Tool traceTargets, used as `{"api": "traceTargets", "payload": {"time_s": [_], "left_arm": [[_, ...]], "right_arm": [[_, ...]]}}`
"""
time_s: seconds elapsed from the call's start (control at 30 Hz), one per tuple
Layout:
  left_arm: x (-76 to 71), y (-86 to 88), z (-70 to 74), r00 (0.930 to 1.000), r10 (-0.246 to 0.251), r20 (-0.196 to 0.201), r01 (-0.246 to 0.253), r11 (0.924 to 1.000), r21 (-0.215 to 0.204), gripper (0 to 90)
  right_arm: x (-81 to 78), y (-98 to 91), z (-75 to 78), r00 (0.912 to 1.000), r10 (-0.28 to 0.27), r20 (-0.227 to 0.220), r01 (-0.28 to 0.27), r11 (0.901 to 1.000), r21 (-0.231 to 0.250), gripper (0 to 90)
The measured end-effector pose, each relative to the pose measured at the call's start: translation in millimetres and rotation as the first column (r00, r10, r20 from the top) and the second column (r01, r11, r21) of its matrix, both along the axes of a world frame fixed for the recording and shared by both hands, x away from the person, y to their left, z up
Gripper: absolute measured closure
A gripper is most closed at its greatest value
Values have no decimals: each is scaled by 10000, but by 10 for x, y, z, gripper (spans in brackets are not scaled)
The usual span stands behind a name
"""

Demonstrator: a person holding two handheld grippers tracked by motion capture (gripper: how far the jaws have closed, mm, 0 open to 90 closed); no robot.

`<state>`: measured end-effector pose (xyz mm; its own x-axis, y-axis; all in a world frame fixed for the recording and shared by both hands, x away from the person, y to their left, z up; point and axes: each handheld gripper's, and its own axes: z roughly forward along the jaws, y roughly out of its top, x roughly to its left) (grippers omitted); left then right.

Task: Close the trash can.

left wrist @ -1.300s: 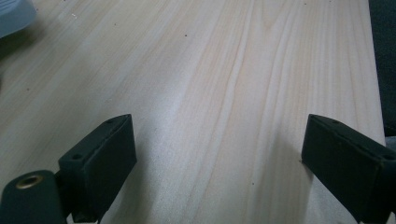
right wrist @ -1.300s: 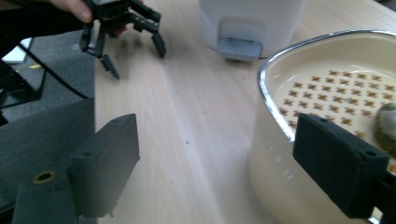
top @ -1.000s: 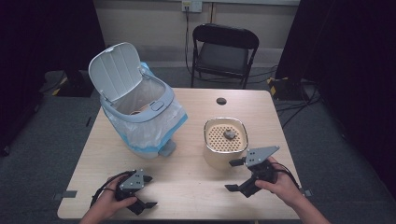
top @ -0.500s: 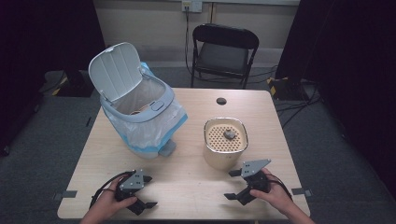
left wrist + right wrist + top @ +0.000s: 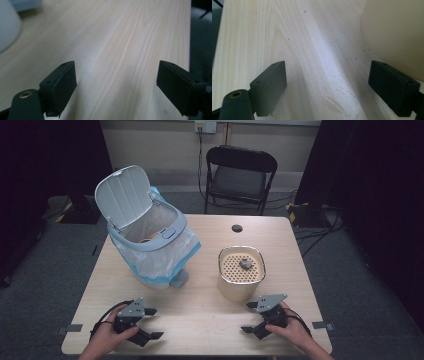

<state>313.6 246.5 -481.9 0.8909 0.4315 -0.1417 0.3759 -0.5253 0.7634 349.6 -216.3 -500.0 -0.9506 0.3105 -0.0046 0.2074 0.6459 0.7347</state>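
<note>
Open tabletop (image 5: 200, 315) before cream container (image 5: 241, 277)

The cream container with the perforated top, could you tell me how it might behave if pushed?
The cream container looks squat and broad-based, so it would probably slide, not tip. The small grey lump on its perforated top sits loose and may roll. Water droplets beside it could make the table slippery.

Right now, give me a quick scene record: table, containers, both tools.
table: light wood, a few water drops near the right tool
bin: lid up, plastic liner inside, far left
beige container: perforated top with a small dark lump on it
left tool: near edge, open, nothing between jaws
right tool: beside beige container, open, nothing held
</note>
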Motion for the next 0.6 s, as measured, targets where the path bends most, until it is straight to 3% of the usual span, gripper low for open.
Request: {"api": "traceTargets", "payload": {"time_s": [0.03, 0.07, 0.1, 0.2, 0.27, 0.3, 0.33, 0.37, 0.4, 0.43, 0.6], "left_arm": [[0, 0, 0, 10000, 0, 0, 0, 10000, 0, 158], [2, 110, 119, 9990, 439, 34, -439, 9989, -185, 158], [2, 110, 119, 9990, 439, 34, -439, 9989, -185, 158], [-4, 294, 313, 9952, 978, -27, -979, 9942, -454, 157], [0, 491, 553, 9878, 1556, -10, -1555, 9865, -518, 157], [0, 491, 553, 9878, 1556, -10, -1555, 9865, -518, 157], [11, 598, 709, 9817, 1902, 63, -1896, 9806, -500, 157], [11, 598, 709, 9817, 1902, 63, -1896, 9806, -500, 156], [33, 708, 895, 9770, 2125, 205, -2117, 9767, -340, 156], [33, 708, 895, 9770, 2125, 205, -2117, 9767, -340, 157], [116, 864, 1329, 9707, 2392, 223, -2389, 9709, -128, 157]], "right_arm": [[0, 0, 0, 10000, 0, 0, 0, 10000, 0, 140], [1, -1, -1, 10000, -17, -53, 17, 10000, 25, 141], [1, -1, -1, 10000, -17, -53, 17, 10000, 25, 141], [3, -6, -1, 10000, 2, -17, -2, 10000, 12, 141], [0, -8, -1, 10000, -11, -9, 11, 10000, 0, 139], [0, -8, -1, 10000, -11, -9, 11, 10000, 0, 139], [-4, -9, -1, 10000, -34, -8, 34, 10000, -17, 139], [-4, -9, -1, 10000, -34, -8, 34, 10000, -17, 139], [-2, -10, -1, 10000, -29, 1, 29, 10000, -10, 139], [-2, -10, -1, 10000, -29, 1, 29, 10000, -10, 139], [-5, -11, -1, 10000, -51, -9, 51, 10000, -13, 139]]}}
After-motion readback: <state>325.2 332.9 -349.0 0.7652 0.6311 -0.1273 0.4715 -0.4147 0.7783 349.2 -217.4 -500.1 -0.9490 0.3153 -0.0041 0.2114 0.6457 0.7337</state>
